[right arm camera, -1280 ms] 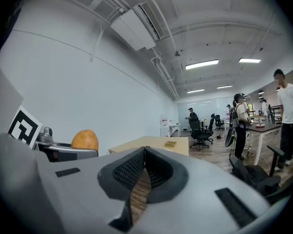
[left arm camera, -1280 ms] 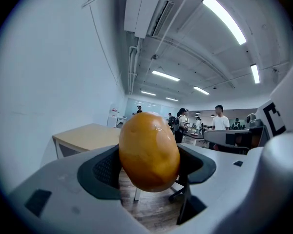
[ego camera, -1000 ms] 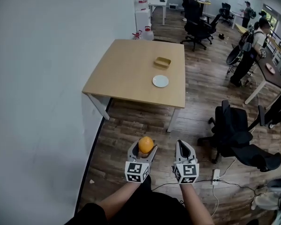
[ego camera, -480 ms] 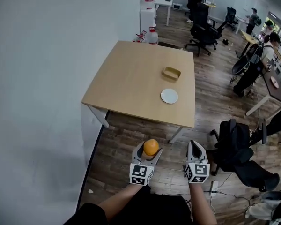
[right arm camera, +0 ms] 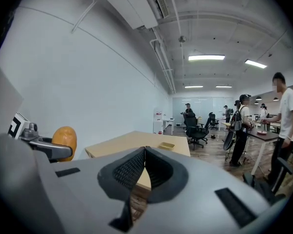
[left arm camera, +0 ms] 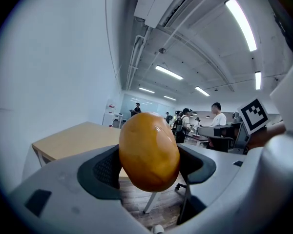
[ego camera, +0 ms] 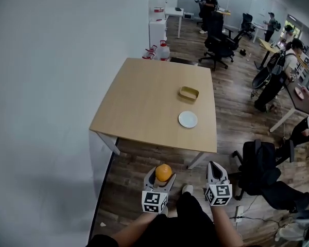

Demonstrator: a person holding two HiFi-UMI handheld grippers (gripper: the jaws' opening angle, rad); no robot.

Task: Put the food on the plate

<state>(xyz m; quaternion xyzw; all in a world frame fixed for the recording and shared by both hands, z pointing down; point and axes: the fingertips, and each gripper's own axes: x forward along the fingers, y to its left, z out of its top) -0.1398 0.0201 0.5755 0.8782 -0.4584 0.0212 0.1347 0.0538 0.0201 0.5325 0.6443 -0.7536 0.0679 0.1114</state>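
Left gripper (ego camera: 161, 177): clamped on the orange (ego camera: 164, 171); keep the squeeze steady
Right gripper (ego camera: 215, 168): jaws pressed together; empty
Plate (ego camera: 188, 119): on the table (ego camera: 144, 96), at 1 o'clock from the orange; carry level, lower gently

The left gripper (ego camera: 162, 170) and right gripper (ego camera: 215, 165) are pale grey plastic shells with black ribbed pads (left arm camera: 105, 172). Each carries a white cube (ego camera: 154, 201) with black square markers, at bottom centre of the head view. The person wears black clothes (ego camera: 190, 225) and a pale shoe (ego camera: 187, 189).

Wooden table (ego camera: 144, 102) against white wall (ego camera: 51, 86) | tan shallow dish (ego camera: 188, 93) on tabletop | water jug (ego camera: 162, 51) beyond far edge | black office chair (ego camera: 257, 174) near right | plank floor (ego camera: 237, 117)
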